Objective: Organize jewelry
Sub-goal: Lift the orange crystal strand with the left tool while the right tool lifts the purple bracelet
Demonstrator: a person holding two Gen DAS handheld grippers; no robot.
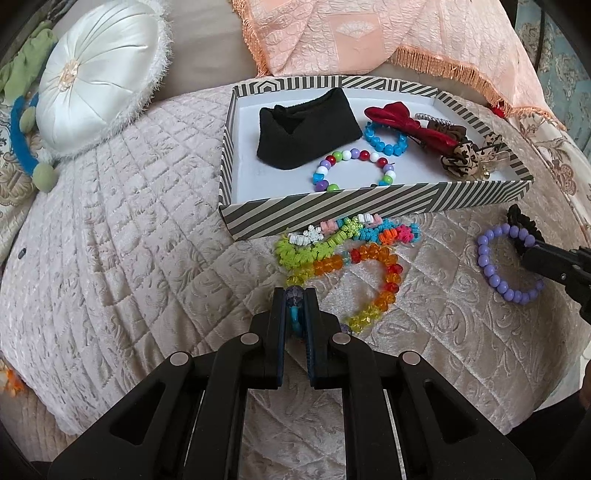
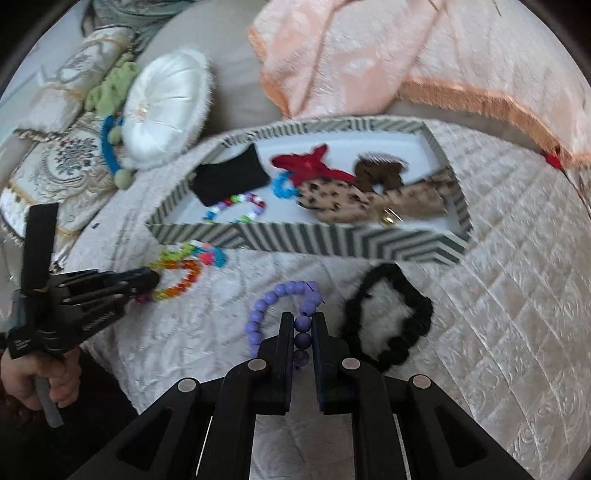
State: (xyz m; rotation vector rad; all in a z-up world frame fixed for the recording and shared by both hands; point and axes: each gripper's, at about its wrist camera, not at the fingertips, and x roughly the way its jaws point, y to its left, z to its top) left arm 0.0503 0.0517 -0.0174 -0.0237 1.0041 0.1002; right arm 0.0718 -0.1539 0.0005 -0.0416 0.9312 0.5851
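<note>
L gripper [image 1: 294, 295] is closed on the near end of the faceted rainbow bead bracelet [image 1: 373, 280], fingertips pinching a greyish bead w/ a turquoise bead just behind it between the pads; the rest of the bracelet lies on the quilted cover [image 1: 147, 258], curving to the R and back. Just beyond it, touching, sits a tangle of neon spiky bracelets [image 1: 332, 236] against the front wall of the striped box [image 1: 332, 212]. R gripper [image 2: 303, 319] is clamped on the purple bead bracelet [image 2: 258, 317], approx 3 beads caught between the fingers, remainder arcing L on the cover. Black scrunchie [image 2: 388, 317] lies just R of it, apart from the fingers. Inside the box: black folded cloth [image 1: 306, 129] at L-rear, multicolour bead bracelet [image 1: 351, 170] near the front wall, blue bead bracelet [image 1: 384, 138] behind it, red bow [image 1: 402, 118] and leopard-print bow [image 1: 465, 155] to the R side. Right-wrist view is motion-blurred; box contents less distinct there. White round cushion [image 1: 103, 74] sits well L of the box, peach fringed throw [image 1: 369, 33] behind it.
</note>
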